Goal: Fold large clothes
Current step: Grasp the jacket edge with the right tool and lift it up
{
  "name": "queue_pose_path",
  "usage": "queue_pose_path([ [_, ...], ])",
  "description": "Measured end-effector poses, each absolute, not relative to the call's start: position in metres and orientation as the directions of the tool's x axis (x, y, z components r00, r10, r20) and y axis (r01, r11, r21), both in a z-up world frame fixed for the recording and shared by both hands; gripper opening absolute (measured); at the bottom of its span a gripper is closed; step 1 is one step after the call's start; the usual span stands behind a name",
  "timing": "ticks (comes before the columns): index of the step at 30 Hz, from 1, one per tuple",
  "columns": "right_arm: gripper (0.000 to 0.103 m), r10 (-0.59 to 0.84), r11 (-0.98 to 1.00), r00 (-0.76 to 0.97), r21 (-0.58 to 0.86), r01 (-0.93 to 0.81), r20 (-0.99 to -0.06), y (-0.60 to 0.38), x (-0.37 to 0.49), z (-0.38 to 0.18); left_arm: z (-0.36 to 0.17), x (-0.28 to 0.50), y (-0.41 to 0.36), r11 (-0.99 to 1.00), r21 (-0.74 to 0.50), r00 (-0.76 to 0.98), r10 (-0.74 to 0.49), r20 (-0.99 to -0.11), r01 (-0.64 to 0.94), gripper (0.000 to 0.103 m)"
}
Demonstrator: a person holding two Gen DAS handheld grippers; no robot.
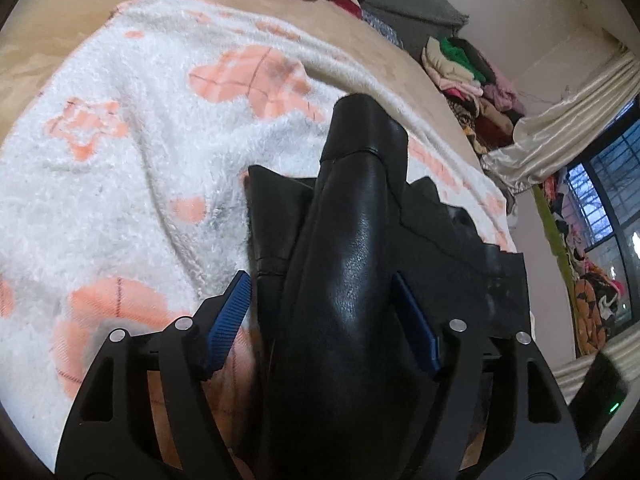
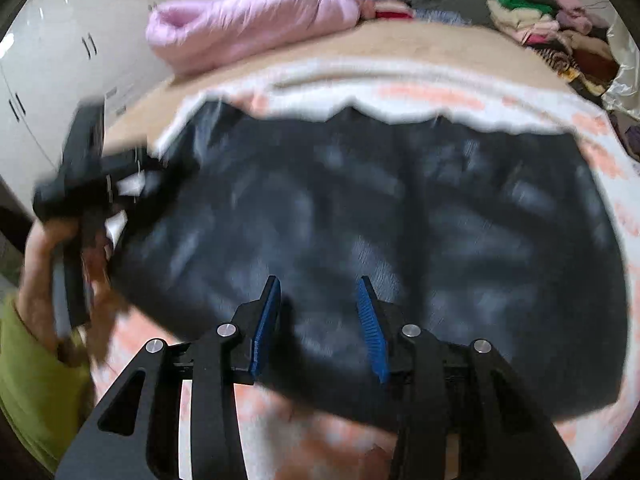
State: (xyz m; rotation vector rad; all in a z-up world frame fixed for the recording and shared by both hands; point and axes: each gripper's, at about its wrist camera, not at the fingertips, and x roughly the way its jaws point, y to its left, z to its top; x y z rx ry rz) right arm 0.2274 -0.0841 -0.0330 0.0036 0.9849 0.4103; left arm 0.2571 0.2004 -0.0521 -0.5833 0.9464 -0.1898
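A black leather jacket (image 2: pixel 360 220) lies spread flat on a white fluffy blanket with orange flowers (image 1: pixel 120 140), blurred in the right wrist view. One black sleeve (image 1: pixel 352 240) runs up between the blue pads of my left gripper (image 1: pixel 320 280). The jaws stand wide; the left pad (image 1: pixel 228 320) is slightly clear of the leather. In the right wrist view my left gripper (image 2: pixel 80 184) shows at the jacket's left edge, held by a hand. My right gripper (image 2: pixel 320 312) hovers open over the jacket's near part, nothing between its pads.
The blanket (image 2: pixel 440 92) covers a tan bed (image 1: pixel 360 28). A pink puffy coat (image 2: pixel 248 20) lies at the far side. Piled clothes (image 1: pixel 472 80) stack at the far right, beside a curtain (image 1: pixel 560 132) and window (image 1: pixel 608 200). White wardrobes (image 2: pixel 60 40) stand left. A green sleeve (image 2: pixel 32 380) shows.
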Motion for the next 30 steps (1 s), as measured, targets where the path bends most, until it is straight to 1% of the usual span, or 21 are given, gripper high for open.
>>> queue_pose_path([
  [1,0.039,0.327,0.927,0.486,0.176,-0.33,-0.81,-0.082,0.227,-0.04,-0.052,0.26,0.198,0.835,-0.544,0.575,-0.405,-0.711,-0.085,0.058],
  [2,0.039,0.3,0.933,0.491,0.144,-0.33,-0.818,-0.077,0.226,-0.046,-0.052,0.262,0.197,0.842,-0.533,0.572,-0.399,-0.716,-0.08,0.057],
  [4,0.039,0.262,0.938,0.51,0.092,-0.334,-0.819,-0.069,0.223,-0.039,-0.049,0.263,0.194,0.857,-0.511,0.57,-0.389,-0.724,-0.063,0.048],
  [5,0.039,0.252,0.935,0.547,0.054,-0.351,-0.798,-0.062,0.217,-0.029,-0.049,0.262,0.195,0.855,-0.515,0.573,-0.393,-0.72,-0.061,0.046],
  [7,0.041,0.323,0.897,0.585,0.043,-0.44,-0.744,-0.045,0.201,-0.01,-0.046,0.261,0.199,0.84,-0.54,0.582,-0.412,-0.701,-0.056,0.04],
  [9,0.054,0.362,0.841,0.584,-0.015,-0.541,-0.727,-0.015,0.184,-0.003,-0.04,0.259,0.2,0.838,-0.544,0.589,-0.421,-0.689,-0.037,0.038],
  [11,0.055,0.366,0.78,0.589,-0.108,-0.616,-0.72,0.015,0.17,-0.008,-0.036,0.258,0.2,0.83,-0.557,0.592,-0.435,-0.678,-0.027,0.038],
  [14,0.06,0.331,0.707,0.604,-0.233,-0.668,-0.725,0.052,0.157,-0.022,-0.035,0.258,0.202,0.815,-0.579,0.591,-0.457,-0.665,-0.021,0.038],
  [17,0.066,0.27,0.662,0.65,-0.353,-0.661,-0.71,0.077,0.152,-0.037,-0.036,0.259,0.203,0.81,-0.586,0.59,-0.465,-0.66,-0.017,0.038],
  [19,0.068,0.238,0.641,0.677,-0.411,-0.649,-0.697,0.089,0.152,-0.044,-0.036,0.259,0.203,0.803,-0.596,0.589,-0.473,-0.655,-0.017,0.038],
  [21,0.073,0.207,0.622,0.706,-0.466,-0.629,-0.677,0.097,0.152,-0.051,-0.037,0.259,0.206,0.794,-0.607,0.59,-0.483,-0.647,-0.017,0.038],
  [23,0.073,0.183,0.608,0.731,-0.509,-0.609,-0.657,0.104,0.15,-0.057,-0.037,0.259,0.207,0.791,-0.612,0.59,-0.487,-0.644,-0.015,0.038],
  [25,0.07,0.178,0.604,0.756,-0.536,-0.589,-0.63,0.106,0.149,-0.057,-0.037,0.26,0.207,0.791,-0.612,0.591,-0.486,-0.644,-0.017,0.038],
  [27,0.048,0.199,0.611,0.767,-0.535,-0.584,-0.609,0.104,0.144,-0.052,-0.036,0.259,0.207,0.79,-0.613,0.592,-0.487,-0.642,-0.014,0.038],
  [28,0.043,0.21,0.615,0.776,-0.537,-0.577,-0.594,0.102,0.141,-0.046,-0.035,0.259,0.208,0.79,-0.612,0.595,-0.486,-0.64,-0.013,0.037],
  [29,0.035,0.219,0.618,0.79,-0.545,-0.566,-0.572,0.099,0.135,-0.041,-0.033,0.258,0.207,0.791,-0.612,0.598,-0.486,-0.638,-0.01,0.036],
  [30,0.03,0.224,0.622,0.803,-0.554,-0.554,-0.552,0.098,0.13,-0.036,-0.029,0.257,0.206,0.793,-0.61,0.605,-0.484,-0.632,-0.004,0.036],
])
